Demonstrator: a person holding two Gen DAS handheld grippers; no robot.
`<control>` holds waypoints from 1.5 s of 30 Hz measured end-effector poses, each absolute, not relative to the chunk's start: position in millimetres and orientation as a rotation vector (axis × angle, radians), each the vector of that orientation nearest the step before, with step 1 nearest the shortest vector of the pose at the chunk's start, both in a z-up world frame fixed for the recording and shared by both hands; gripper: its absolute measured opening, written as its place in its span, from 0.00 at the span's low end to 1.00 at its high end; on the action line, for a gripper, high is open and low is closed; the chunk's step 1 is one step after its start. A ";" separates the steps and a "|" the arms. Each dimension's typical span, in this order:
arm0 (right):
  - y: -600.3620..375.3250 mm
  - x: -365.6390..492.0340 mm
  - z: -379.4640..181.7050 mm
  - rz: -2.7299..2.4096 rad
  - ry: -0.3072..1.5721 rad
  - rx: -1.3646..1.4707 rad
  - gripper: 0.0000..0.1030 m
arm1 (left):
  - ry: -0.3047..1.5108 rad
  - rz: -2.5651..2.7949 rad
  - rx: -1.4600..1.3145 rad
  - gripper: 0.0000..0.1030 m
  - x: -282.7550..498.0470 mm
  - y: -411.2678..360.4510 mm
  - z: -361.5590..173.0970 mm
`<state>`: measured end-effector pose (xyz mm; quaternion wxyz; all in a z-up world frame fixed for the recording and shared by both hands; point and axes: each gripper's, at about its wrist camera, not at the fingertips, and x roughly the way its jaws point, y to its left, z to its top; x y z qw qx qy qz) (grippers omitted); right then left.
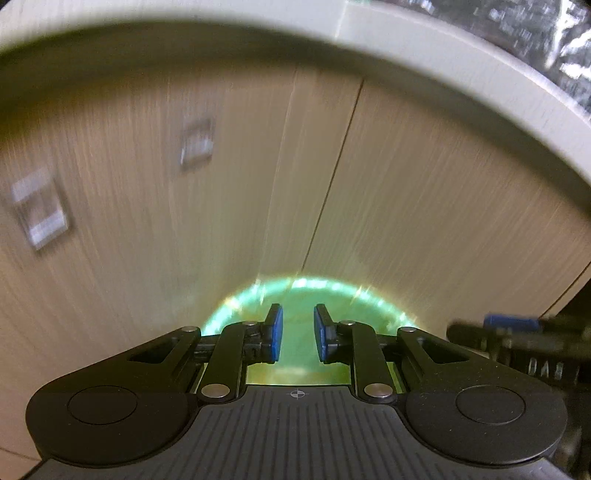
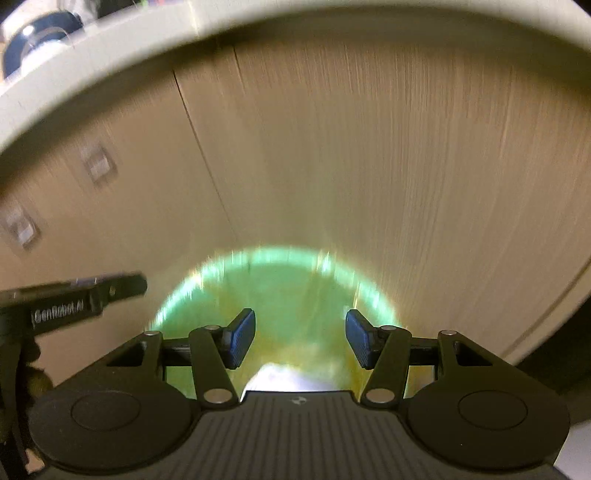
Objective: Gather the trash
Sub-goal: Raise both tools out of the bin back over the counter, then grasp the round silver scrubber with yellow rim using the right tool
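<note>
No trash item shows in either view. My left gripper (image 1: 298,332) is open with a narrow gap between its blue pads and holds nothing. My right gripper (image 2: 300,338) is open wider and empty. Both point at pale wooden cabinet doors (image 1: 424,206) under a white countertop edge (image 1: 443,62). A green glow lights the door in front of each gripper. The right gripper (image 1: 513,332) shows blurred at the right of the left wrist view. The left gripper (image 2: 85,299) shows at the left of the right wrist view.
Two small clear adhesive hooks (image 1: 197,146) sit on the left cabinet door and also show in the right wrist view (image 2: 98,164). Crinkled shiny foil (image 1: 546,33) lies on the counter at top right. A round dark metal object (image 2: 40,33) sits on the counter at top left.
</note>
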<state>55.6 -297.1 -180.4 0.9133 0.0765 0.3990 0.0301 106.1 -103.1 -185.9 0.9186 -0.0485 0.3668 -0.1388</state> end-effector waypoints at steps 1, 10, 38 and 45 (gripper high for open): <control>-297.5 58.0 -167.0 0.059 0.796 0.146 0.53 | 0.738 -0.290 -0.095 0.21 105.7 -103.9 -173.5; -293.0 86.3 -46.9 0.059 0.594 0.072 0.61 | 0.511 -0.306 -0.136 0.20 102.8 -79.1 -39.1; -153.0 236.0 59.3 0.189 0.452 -0.159 0.71 | 0.346 0.024 -0.357 0.20 127.1 89.2 5.5; -153.3 322.3 65.0 0.125 0.528 -0.042 0.78 | 0.345 0.025 -0.367 0.20 128.0 90.6 4.6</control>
